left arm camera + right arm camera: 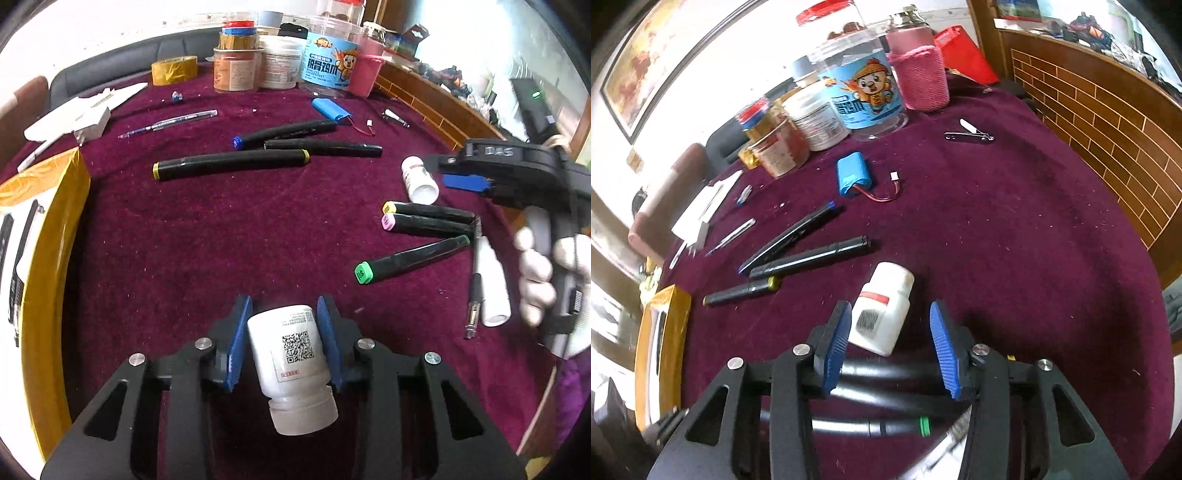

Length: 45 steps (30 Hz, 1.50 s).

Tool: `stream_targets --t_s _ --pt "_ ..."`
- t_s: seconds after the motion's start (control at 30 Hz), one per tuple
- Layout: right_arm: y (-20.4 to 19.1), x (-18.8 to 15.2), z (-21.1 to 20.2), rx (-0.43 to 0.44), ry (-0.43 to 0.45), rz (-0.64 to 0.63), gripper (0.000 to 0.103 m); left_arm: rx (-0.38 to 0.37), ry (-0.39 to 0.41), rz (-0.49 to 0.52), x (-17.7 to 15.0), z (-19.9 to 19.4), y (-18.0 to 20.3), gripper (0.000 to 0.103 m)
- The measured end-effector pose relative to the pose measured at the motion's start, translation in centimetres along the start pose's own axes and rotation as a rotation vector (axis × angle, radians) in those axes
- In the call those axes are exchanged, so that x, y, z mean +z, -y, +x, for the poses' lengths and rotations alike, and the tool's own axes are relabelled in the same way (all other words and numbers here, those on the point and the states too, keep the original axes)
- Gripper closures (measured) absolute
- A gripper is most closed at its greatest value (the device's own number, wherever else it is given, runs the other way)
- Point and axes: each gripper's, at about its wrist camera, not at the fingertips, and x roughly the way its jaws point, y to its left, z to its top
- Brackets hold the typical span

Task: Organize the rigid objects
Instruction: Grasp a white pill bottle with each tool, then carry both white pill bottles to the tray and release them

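My left gripper is shut on a white pill bottle with a QR label, held above the purple cloth. My right gripper is open above a second white bottle that lies on the cloth between and just beyond its blue pads; in the left wrist view this gripper hovers at the right beside that bottle. Black markers lie in two groups: three in the middle and three at the right, under my right gripper.
Jars and tubs stand at the table's far edge with a yellow tape roll. A blue battery pack, nail clippers, a pen, a white tube and a yellow-edged box lie around.
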Motion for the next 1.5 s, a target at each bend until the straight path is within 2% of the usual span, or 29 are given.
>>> stream_targets --t_s 0.3,0.37,0.47,0.7,0.83,0.9,0.97,1.1,1.33,1.5 --pt "-1.2 0.1 2.5 -0.051 -0.041 -0.015 0.063 -0.134 0.032 -0.084 -0.7 -2.5 -0.7 0.072" --pt "-1.5 0.0 2.7 -0.069 -0.045 -0.038 0.068 -0.16 0.049 -0.092 -0.8 -3.4 -0.6 0.072" --pt "-2.5 -0.1 1.6 -0.11 -0.002 -0.094 0.068 -0.208 0.076 -0.121 -1.1 -5.3 -1.3 0.072" --pt "-5.6 -0.3 -2.2 -0.047 0.056 -0.154 0.068 -0.266 0.175 -0.212 -2.0 -11.5 -5.7 0.072" --pt "-8.6 -0.9 -3.9 0.028 0.062 -0.189 0.068 -0.234 0.238 -0.263 -2.4 -15.1 -9.5 0.072" --pt "-10.5 -1.6 -4.4 0.071 0.059 -0.212 0.068 -0.191 0.267 -0.294 -2.6 -16.6 -12.1 0.072" --pt "-12.6 -2.3 -4.7 0.111 0.047 -0.242 0.068 -0.136 0.276 -0.327 -2.9 -17.5 -14.9 0.072" --pt "-16.5 -4.0 -5.0 0.162 0.035 -0.302 0.068 -0.087 0.279 -0.401 -3.6 -18.3 -19.5 0.072" --pt "-23.7 -7.4 -4.5 0.256 -0.011 -0.406 0.068 0.007 0.251 -0.479 -4.4 -17.8 -25.1 0.072" --pt "-28.5 -10.0 -2.6 0.305 -0.074 -0.475 0.068 0.076 0.194 -0.5 -2.9 -15.4 -28.0 0.072"
